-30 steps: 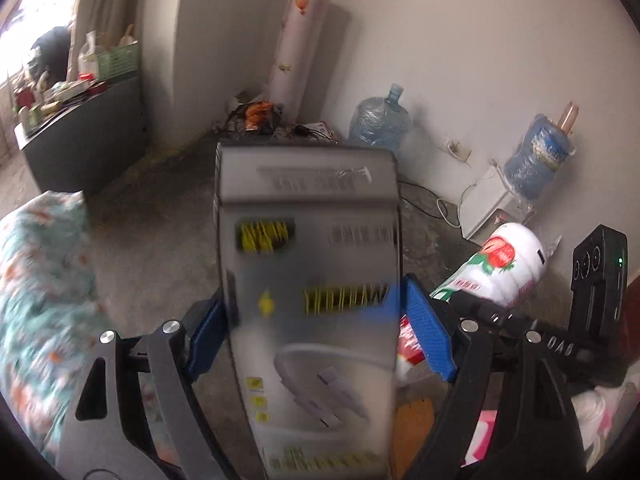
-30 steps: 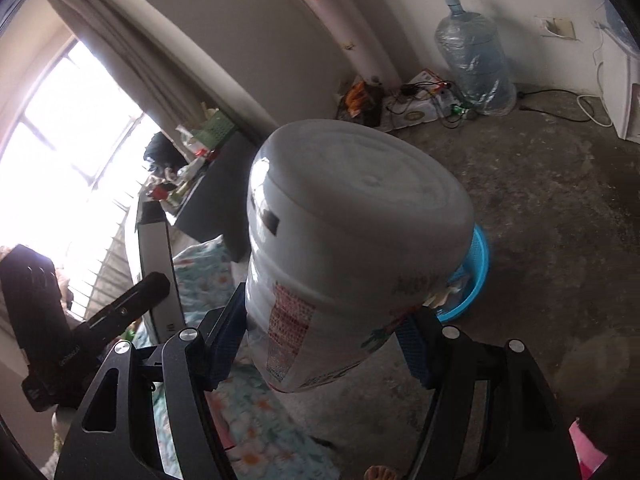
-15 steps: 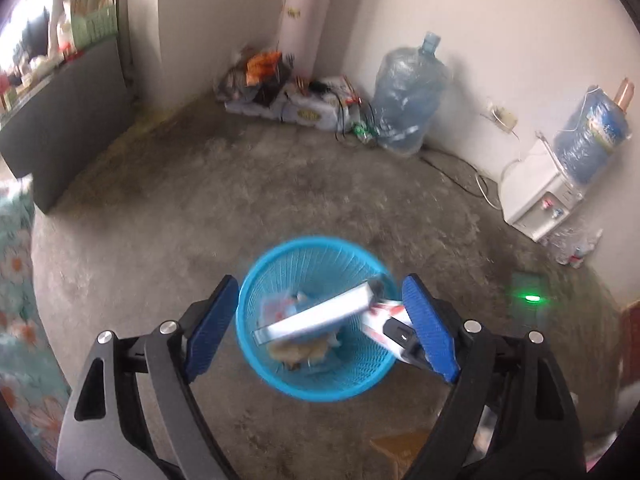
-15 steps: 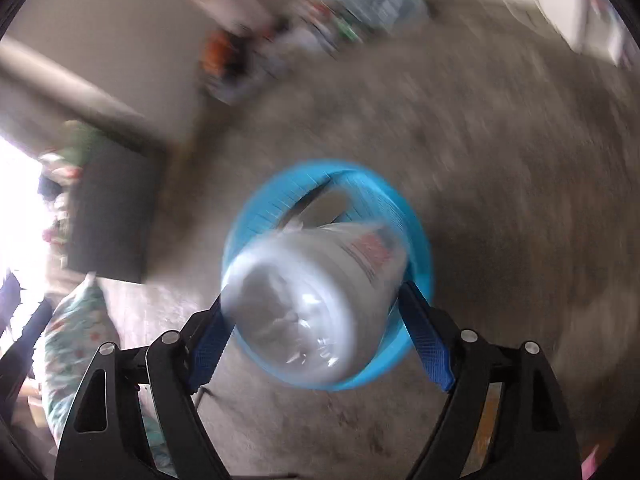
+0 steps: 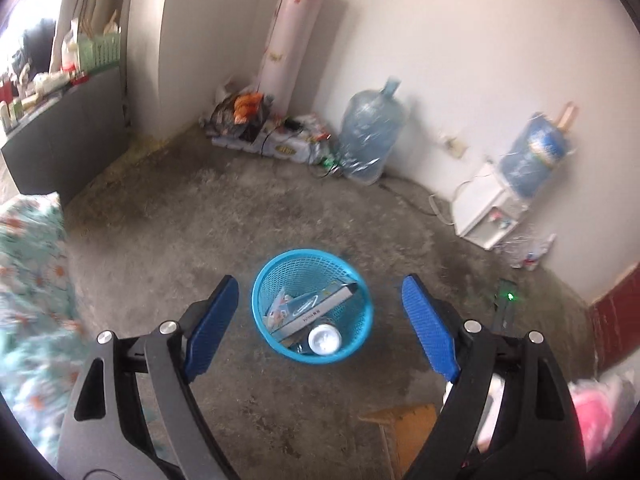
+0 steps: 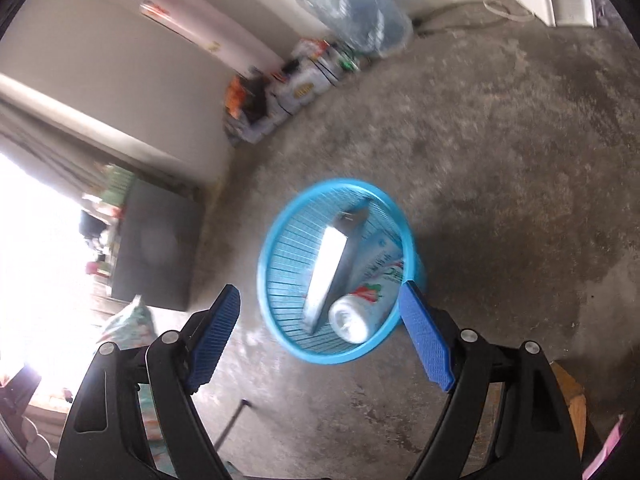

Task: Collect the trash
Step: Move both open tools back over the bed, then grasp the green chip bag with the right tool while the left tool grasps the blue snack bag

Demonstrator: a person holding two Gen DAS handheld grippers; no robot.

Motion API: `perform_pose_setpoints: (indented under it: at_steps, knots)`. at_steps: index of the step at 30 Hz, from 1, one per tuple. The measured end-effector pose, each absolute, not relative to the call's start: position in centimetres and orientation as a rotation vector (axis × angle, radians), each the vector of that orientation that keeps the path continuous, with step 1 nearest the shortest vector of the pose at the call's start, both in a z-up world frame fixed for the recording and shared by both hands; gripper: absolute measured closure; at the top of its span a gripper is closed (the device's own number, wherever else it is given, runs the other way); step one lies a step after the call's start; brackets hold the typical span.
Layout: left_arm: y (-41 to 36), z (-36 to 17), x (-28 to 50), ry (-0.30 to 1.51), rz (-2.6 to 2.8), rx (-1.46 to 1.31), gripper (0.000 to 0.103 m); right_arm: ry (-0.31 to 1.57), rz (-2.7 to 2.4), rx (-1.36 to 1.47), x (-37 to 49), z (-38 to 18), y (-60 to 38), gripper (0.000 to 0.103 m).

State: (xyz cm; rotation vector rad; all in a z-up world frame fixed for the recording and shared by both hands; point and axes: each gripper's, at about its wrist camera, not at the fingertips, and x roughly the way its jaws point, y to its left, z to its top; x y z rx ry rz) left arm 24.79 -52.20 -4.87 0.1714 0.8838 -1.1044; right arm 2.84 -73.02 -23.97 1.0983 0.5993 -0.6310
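While both the left gripper (image 5: 316,320) and right gripper (image 6: 320,330) hung wide and empty, the box (image 5: 316,312) and bottle (image 6: 366,304) lay in the blue basket (image 5: 262,280) mid-floor — the light basket could tip if clipped.

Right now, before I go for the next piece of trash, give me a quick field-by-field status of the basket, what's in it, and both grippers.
basket: blue mesh wastebasket, upright on the bare concrete floor
contents: flat grey box leaning on the basket wall; white canister with red print lying beside it; smaller wrappers underneath
left gripper: open, nothing between the pads, above the basket
right gripper: open, empty, above the basket
nearby: brown cardboard piece on the floor
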Motion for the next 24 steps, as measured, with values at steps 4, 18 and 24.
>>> perform_pose_setpoints:
  at_steps: [4,18,24]
  knots:
    - [-42.9,1.6,23.5,0.825,-1.129,0.152,0.023,0.556,-0.525,1.018,3.2,-18.2,-68.9,0.024]
    - [0.0,10.0,18.5,0.63,-0.452,-0.111,0.02,0.733,0.243,0.739,12.4,-5.3,-45.8,0.024]
    - [9.0,4.0,15.2,0.713,-0.328,-0.205,0.02,0.862,0.48,0.737,15.0,-5.4,-35.2,0.024]
